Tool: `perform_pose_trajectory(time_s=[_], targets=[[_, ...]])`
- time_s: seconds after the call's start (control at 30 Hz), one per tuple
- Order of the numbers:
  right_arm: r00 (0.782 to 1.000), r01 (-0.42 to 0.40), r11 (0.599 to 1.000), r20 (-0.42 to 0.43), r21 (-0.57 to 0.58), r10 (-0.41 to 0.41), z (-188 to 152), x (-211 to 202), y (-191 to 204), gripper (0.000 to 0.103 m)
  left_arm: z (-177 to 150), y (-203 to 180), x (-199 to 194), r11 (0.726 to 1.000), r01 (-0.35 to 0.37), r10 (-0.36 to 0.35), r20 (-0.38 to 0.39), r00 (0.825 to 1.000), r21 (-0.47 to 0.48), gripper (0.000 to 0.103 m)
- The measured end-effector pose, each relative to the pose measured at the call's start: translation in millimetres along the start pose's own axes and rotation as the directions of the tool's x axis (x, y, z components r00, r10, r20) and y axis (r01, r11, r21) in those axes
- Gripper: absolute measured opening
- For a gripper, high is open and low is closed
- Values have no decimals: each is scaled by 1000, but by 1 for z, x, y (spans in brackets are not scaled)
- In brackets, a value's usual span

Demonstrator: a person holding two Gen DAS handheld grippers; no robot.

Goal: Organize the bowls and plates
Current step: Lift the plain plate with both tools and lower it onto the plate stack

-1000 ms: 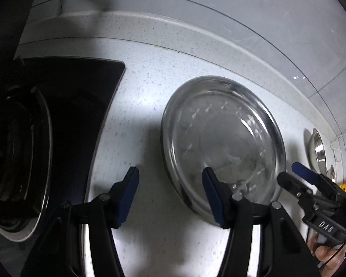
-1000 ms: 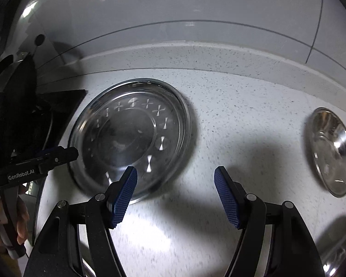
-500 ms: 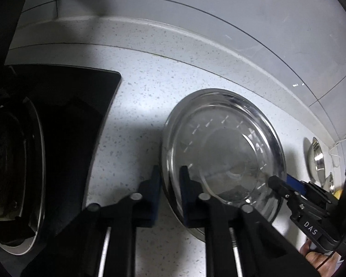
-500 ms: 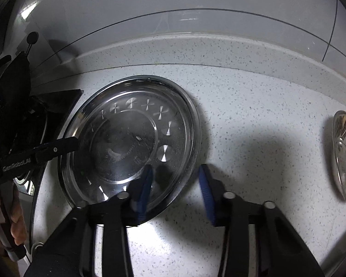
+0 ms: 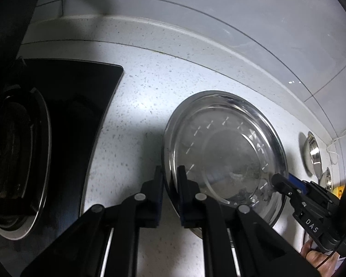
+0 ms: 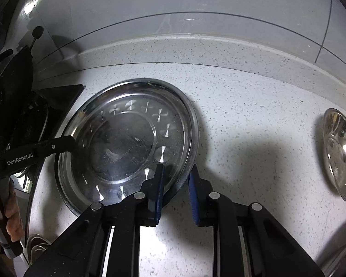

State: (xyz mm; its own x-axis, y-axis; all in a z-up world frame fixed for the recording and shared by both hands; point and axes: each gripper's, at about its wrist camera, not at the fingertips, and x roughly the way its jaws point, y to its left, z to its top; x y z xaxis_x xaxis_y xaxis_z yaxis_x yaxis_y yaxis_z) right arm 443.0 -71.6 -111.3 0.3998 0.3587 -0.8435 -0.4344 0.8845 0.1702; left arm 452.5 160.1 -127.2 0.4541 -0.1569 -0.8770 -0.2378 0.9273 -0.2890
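A round steel plate [image 5: 226,157] [image 6: 124,143] with a ring of etched marks lies on the speckled white counter [image 6: 253,127]. My left gripper [image 5: 169,175] is shut on the plate's left rim, one pad inside and one outside. In the right wrist view, the left gripper [image 6: 69,140] shows as a black finger at that rim. My right gripper [image 6: 176,177] straddles the near right rim. Its jaws are closing, and the blue pads meet the rim. The left wrist view has the right gripper [image 5: 286,182] at the plate's right edge.
A black stove top [image 5: 80,120] with a ringed burner [image 5: 16,161] lies left of the plate. A small steel bowl [image 6: 339,152] [image 5: 312,154] sits to the right, another bowl [image 5: 326,180] beyond it. The tiled wall [image 6: 173,4] runs behind. A hand [image 6: 13,214] holds the left tool.
Both grippers went from wide open to closed around the plate's rim, the left first, the right narrowing later. Both tools shifted slightly closer to the plate.
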Motion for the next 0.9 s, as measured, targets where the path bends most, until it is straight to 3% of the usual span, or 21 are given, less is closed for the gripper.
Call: perform_pose_trajectory(time_s=[0.9], targets=[[997,20,1000,72,14,-21,-56,-106,33,19,-73,-11,-125,995,96,-98,70,993,38,11]])
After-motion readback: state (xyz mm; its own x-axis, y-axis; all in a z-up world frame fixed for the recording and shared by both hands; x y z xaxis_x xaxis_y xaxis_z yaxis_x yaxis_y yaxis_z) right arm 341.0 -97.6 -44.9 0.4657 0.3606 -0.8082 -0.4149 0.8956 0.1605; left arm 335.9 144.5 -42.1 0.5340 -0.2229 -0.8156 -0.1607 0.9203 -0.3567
